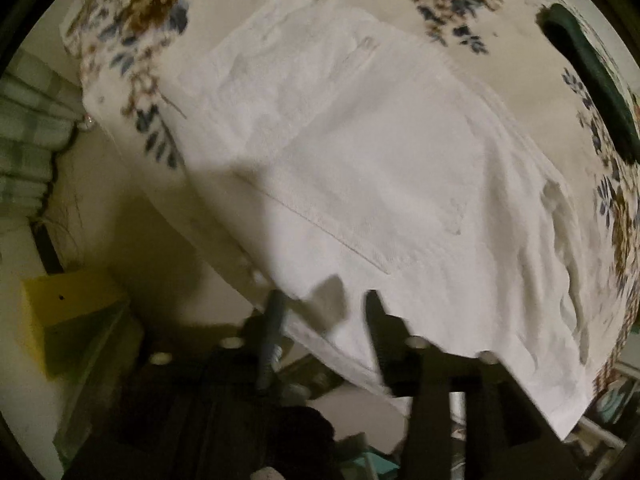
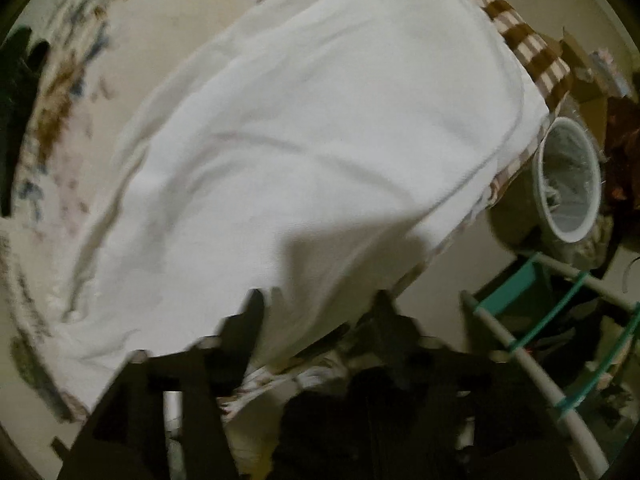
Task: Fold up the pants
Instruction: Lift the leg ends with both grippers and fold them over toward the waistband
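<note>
White pants (image 1: 360, 168) lie spread on a floral-covered bed (image 1: 440, 8); a stitched seam and a pocket show. My left gripper (image 1: 324, 304) sits at their near edge, which hangs over the bed's side; the jaws stand apart with white cloth between them. In the right wrist view the pants (image 2: 304, 140) fill the middle, smooth with a few creases. My right gripper (image 2: 316, 300) is at their near edge, jaws apart, cloth lying between and over the fingers. Both views are blurred, so whether either gripper pinches the cloth is unclear.
A dark green garment (image 1: 592, 80) lies on the bed at the far right. A yellow box (image 1: 68, 300) stands on the floor to the left. A white bin (image 2: 568, 180), a brown checked blanket edge (image 2: 532, 52) and a white-and-teal rack (image 2: 560, 340) are to the right.
</note>
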Available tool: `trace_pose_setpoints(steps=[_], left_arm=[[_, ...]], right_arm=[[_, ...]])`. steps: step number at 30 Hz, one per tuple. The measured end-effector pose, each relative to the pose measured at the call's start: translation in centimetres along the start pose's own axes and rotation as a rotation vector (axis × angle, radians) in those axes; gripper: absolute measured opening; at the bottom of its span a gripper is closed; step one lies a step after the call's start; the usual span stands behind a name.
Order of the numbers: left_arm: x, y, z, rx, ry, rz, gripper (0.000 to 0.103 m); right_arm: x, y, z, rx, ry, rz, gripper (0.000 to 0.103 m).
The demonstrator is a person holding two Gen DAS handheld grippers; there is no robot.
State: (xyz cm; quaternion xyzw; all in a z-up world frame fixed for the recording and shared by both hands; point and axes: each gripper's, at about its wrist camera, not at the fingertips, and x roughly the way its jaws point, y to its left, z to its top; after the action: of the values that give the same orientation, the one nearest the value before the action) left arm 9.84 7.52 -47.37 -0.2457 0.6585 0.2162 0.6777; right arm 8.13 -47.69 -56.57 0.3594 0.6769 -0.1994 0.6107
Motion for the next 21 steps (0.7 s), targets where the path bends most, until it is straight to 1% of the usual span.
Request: trace_pose_setpoints(steps=[2,4,7,8,11,12,15,18,20,21], left_arm=[[-1.5,-0.8,-0.3,0.039,-0.045,0.028,0.072],[-3.2,-1.9,-0.5,0.084,-0.097,0.042,0.073],[-5.2,-5.0,-1.5,0.201,-0.172,0.058,0.074],[-5.4,-6.9,-2.1,0.259,-0.191,0.055,0.076],[-4.8,-11.7,-4.6,0.392,-0.204,0.038,0.077],[-4.3,-12.7,-4.8,0.432,-0.210,0.039,0.077],[-2.8,-17.9,-7.9,0.592,-0.238,0.066,0.077],[-0.2,-22.2,-10.7,0.719,-0.211,0.073,0.077],[1.9,-23.9,-11.8,0.776,-0.185,0.090,0.077],[3.2,-24.5,-12.3,0.794,-0.162,0.103,0.077]], right_arm=[[-1.1,-1.0,-0.1,0.013,-0.036,0.022,0.068],[-2.3,-2.4,0.2,0.062,-0.085,0.047,0.068],[-3.6,-5.6,1.3,0.171,-0.147,0.065,0.068],[-3.8,-6.8,1.5,0.206,-0.161,0.065,0.068],[-3.7,-10.5,2.7,0.313,-0.200,0.085,0.068],[-3.4,-11.6,3.1,0.350,-0.217,0.107,0.068],[-3.1,-13.3,4.5,0.410,-0.255,0.156,0.068],[-2.9,-14.1,5.7,0.426,-0.295,0.184,0.068],[-2.4,-14.5,6.4,0.432,-0.302,0.213,0.067],[-2.1,-14.7,6.9,0.429,-0.302,0.227,0.065]])
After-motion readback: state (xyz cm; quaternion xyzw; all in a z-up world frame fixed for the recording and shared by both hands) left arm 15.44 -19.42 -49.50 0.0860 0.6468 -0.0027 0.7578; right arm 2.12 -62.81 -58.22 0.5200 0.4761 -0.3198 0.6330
